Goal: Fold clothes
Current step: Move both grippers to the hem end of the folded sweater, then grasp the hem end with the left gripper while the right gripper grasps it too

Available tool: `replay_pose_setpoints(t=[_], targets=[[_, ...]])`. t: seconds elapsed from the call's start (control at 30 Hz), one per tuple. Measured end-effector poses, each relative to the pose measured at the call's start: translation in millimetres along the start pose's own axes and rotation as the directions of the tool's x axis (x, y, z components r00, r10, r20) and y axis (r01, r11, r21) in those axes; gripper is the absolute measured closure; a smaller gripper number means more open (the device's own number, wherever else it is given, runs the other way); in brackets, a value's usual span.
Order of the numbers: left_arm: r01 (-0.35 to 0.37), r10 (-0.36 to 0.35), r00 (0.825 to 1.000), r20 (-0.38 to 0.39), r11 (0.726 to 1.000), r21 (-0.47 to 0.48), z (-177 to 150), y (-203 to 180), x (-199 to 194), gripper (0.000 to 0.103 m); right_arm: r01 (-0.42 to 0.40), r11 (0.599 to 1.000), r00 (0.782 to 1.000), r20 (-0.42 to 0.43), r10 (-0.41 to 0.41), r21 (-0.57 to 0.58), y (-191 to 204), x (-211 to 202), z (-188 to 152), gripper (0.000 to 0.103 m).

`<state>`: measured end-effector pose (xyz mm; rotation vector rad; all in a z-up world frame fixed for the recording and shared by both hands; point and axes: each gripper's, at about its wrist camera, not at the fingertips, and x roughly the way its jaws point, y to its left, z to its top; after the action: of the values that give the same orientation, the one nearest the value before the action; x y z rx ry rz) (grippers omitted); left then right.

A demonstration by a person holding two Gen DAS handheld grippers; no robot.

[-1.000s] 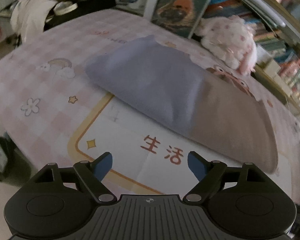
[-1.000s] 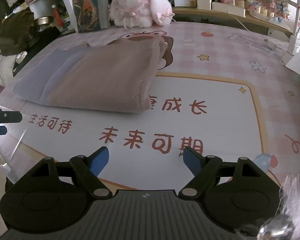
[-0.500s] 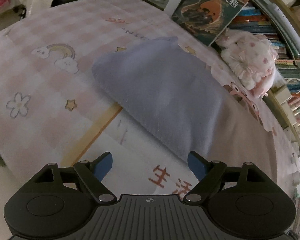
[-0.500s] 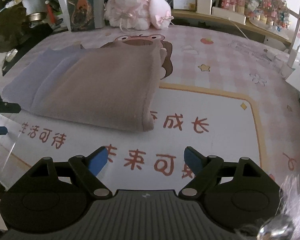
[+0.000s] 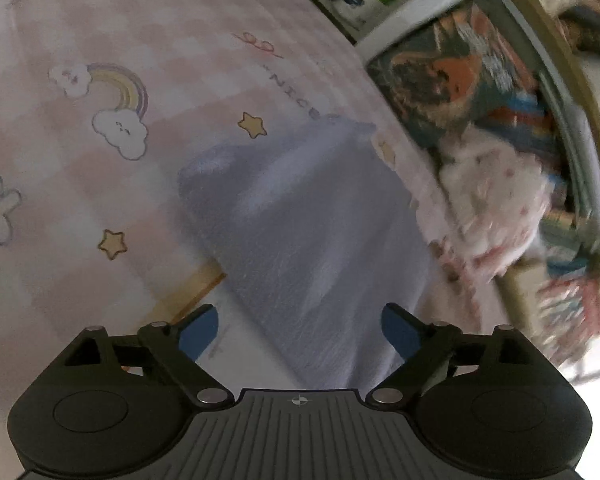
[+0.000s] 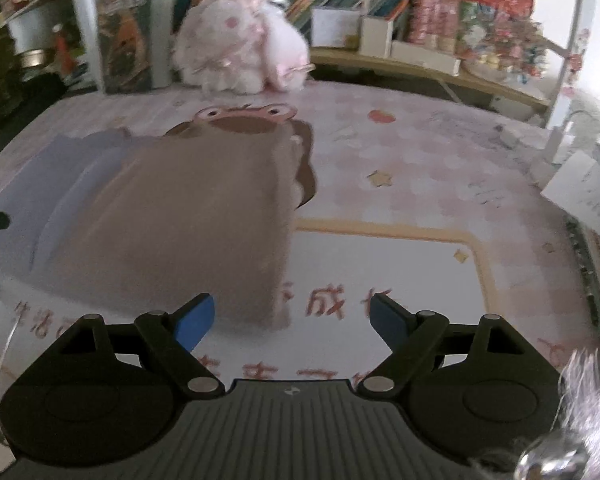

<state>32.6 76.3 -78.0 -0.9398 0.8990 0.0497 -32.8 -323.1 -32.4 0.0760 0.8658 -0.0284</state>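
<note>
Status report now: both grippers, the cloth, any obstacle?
Left gripper open, empty, at the lavender end. Right gripper open, empty, at the brown end. Folded cloth flat on mat. Plush toy beyond, not blocking.

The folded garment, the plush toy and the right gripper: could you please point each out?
folded garment [image 6: 188, 216], right wrist view, brown top layer.
plush toy [image 6: 240, 40], right wrist view, fluffy body.
right gripper [image 6: 290, 316], right wrist view, gap between fingertips.
</note>
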Motion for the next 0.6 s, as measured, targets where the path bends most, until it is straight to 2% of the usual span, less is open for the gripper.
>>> replay_pose_setpoints(t=[0.1,0.17,0.2,0.27,0.33,0.37,0.43,0.53,0.6], targets=[[0.067,-0.063,0.997,0.033,0.988,-0.138,7.8,14.6,3.5,0.014,0.023,0.999,1.0,0.01,-0.024,0.039,-5.3,1.4,10.4,0.019],[0.092,-0.082,0.995,0.057,0.977,-0.195,11.8,20.9,6.1,0.023,0.009,0.997,1.0,0.013,-0.011,0.082,-11.4,3.7,18.8,0.022],[0.095,-0.085,0.994,0.062,0.975,-0.2,13.3,22.3,7.6,0.031,0.001,0.994,1.0,0.014,-0.003,0.108,-15.1,6.0,24.0,0.022],[0.095,-0.084,0.994,0.064,0.976,-0.194,15.7,23.5,10.8,0.042,-0.003,0.988,1.0,-0.003,0.003,0.153,-21.3,13.6,33.5,0.031],[0.109,-0.096,0.993,0.071,0.972,-0.206,16.7,27.4,13.2,0.05,0.006,0.987,0.999,-0.041,0.001,0.162,-24.2,24.9,41.6,0.05],[0.114,-0.101,0.992,0.072,0.969,-0.217,17.3,30.2,14.4,0.054,0.018,0.988,0.998,-0.057,-0.009,0.153,-24.0,31.1,43.5,0.054],[0.119,-0.105,0.992,0.071,0.968,-0.22,19.0,34.6,16.4,0.073,0.018,0.99,0.995,-0.095,-0.004,0.143,-24.4,42.7,45.2,0.07],[0.111,-0.102,0.993,0.06,0.978,-0.174,22.7,36.5,17.5,0.086,-0.005,0.99,0.987,-0.159,0.027,0.14,-22.5,55.1,43.9,0.091],[0.111,-0.105,0.991,0.078,0.991,-0.078,21.6,25.3,11.9,0.09,0.003,0.994,0.98,-0.199,0.019,0.11,-17.3,61.7,41.3,0.098]])
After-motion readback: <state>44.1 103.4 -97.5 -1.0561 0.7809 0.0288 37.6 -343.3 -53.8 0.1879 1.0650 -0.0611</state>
